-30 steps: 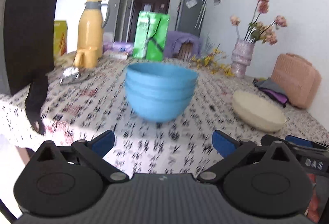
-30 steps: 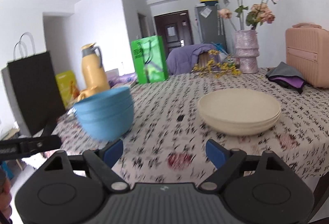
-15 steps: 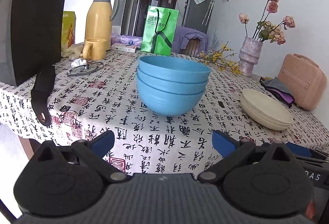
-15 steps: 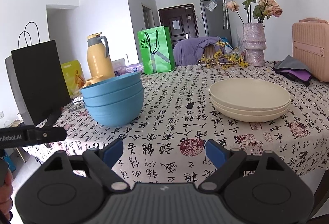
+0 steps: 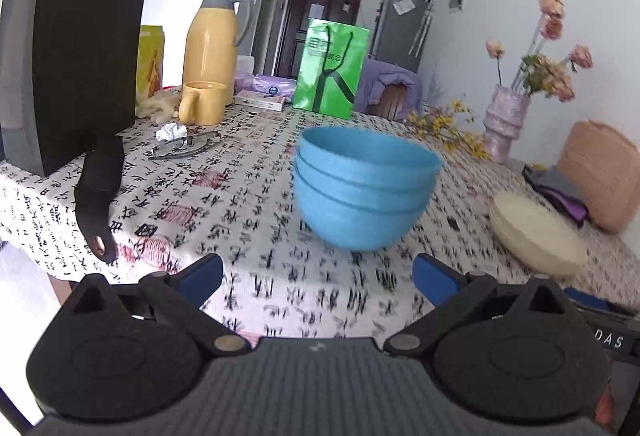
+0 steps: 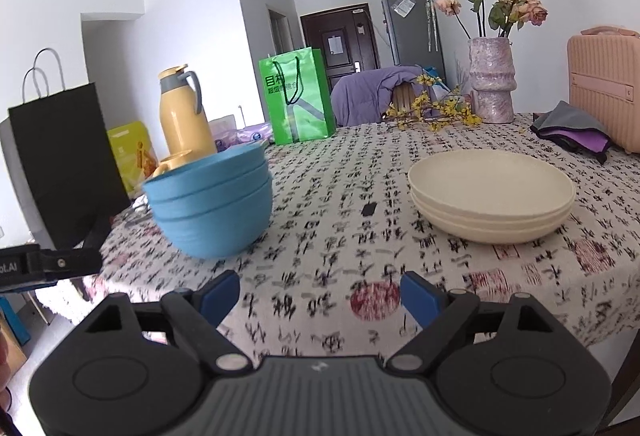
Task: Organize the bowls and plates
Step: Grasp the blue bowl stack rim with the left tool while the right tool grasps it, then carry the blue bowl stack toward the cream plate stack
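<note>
Approach step: left gripper [image 5: 316, 272] and right gripper [image 6: 320, 292] both spread, empty. Blue bowls [image 5: 364, 192] ahead; next needs a rim grasp.

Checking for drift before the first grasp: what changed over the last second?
Only the views shifted, so both grippers moved slightly; direction is unclear. The left gripper and right gripper were open and empty throughout. The stack of blue plastic bowls and stack of cream shallow plates sit where they were on the calligraphy-print tablecloth, untouched.
</note>
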`<state>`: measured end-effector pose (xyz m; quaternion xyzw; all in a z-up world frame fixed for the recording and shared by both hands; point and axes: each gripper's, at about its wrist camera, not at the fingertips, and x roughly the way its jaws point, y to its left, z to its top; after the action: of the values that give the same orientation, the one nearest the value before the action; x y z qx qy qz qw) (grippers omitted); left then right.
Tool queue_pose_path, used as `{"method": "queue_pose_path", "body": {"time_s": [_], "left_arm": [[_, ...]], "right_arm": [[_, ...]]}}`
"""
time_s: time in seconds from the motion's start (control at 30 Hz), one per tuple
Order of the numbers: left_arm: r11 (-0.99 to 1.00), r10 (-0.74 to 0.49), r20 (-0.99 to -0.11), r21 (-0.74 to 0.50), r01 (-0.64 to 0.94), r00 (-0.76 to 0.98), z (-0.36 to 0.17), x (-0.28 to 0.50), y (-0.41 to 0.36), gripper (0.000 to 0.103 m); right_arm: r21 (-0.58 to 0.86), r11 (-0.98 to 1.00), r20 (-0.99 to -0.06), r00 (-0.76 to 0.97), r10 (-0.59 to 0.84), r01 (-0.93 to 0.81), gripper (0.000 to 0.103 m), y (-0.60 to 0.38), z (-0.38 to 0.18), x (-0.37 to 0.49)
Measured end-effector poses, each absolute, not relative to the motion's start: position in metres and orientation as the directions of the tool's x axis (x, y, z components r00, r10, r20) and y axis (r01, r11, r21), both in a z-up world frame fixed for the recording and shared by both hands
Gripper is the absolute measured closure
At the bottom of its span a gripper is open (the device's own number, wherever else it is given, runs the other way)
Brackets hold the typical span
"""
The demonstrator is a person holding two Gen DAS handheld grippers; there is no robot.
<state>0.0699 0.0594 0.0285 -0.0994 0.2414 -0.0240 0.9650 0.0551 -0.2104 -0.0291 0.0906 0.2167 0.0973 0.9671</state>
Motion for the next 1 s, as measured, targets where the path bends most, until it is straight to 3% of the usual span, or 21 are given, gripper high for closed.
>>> {"method": "queue_pose_path", "body": {"time_s": [0.23,0.43,0.53,0.7,0.77,0.9,1.0], "left_arm": [[0.965,-0.133,-0.422,-0.263,0.019,0.897,0.059,0.127,0.082,0.0],[0.928,-0.251,-0.494,-0.367,0.061,0.832,0.064,0.198,0.098,0.005],[0.919,-0.278,-0.52,-0.39,0.065,0.808,0.06,0.23,0.1,0.013],[0.896,-0.326,-0.605,-0.442,0.034,0.726,0.033,0.272,0.105,0.044],[0.879,-0.36,-0.637,-0.476,0.019,0.681,0.019,0.282,0.109,0.05],[0.825,-0.455,-0.651,-0.565,0.013,0.607,-0.003,0.291,0.117,0.047],[0.85,-0.429,-0.66,-0.526,0.028,0.617,-0.001,0.29,0.112,0.057]], "right_arm": [[0.351,0.917,-0.393,0.859,0.327,-0.188,0.016,-0.209,0.003,0.12],[0.511,0.837,-0.44,0.776,0.452,-0.197,0.016,-0.196,0.012,0.191],[0.54,0.82,-0.484,0.726,0.489,-0.192,0.017,-0.185,0.009,0.227],[0.578,0.802,-0.562,0.638,0.526,-0.151,0.034,-0.177,-0.013,0.269],[0.595,0.793,-0.588,0.599,0.543,-0.134,0.038,-0.175,-0.026,0.278],[0.673,0.728,-0.574,0.526,0.628,-0.134,0.044,-0.175,-0.048,0.282],[0.674,0.729,-0.586,0.514,0.627,-0.121,0.053,-0.169,-0.05,0.283]]}}
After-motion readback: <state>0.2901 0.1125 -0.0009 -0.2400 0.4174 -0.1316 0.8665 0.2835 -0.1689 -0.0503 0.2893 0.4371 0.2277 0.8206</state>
